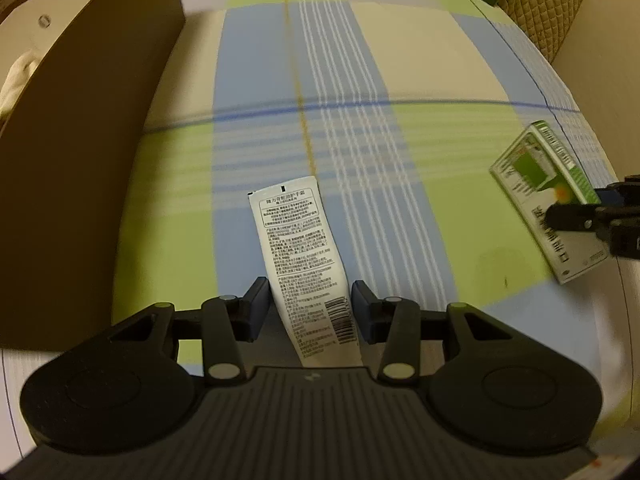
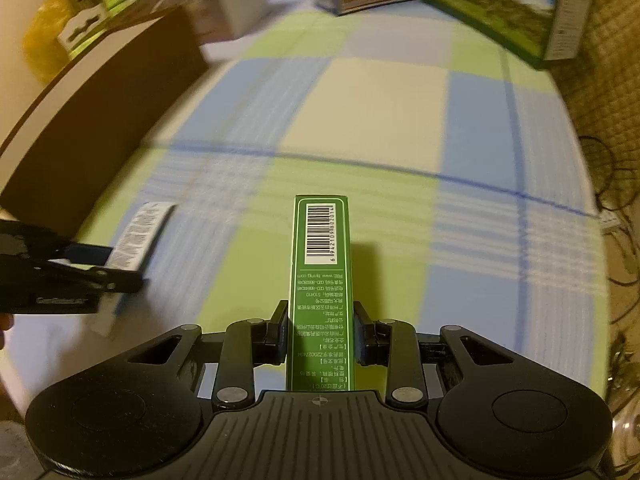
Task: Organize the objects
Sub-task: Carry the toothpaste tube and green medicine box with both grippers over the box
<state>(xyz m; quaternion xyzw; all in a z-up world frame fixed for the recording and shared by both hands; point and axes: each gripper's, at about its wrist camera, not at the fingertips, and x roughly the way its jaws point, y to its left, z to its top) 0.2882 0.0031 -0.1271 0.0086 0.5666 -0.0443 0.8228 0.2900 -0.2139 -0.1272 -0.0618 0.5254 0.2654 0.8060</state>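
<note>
Both grippers are made of matt black plastic. The left gripper has a ribbed flat plate in the middle and a big round disc at each side. Two black link arms carry pale round rivets at their ends. Its fingers have dark blue pads. The right gripper has the same shape, with a small cross-hair mark on the ribbed plate, silver rivets and triangular openings in the outer arms.
</note>
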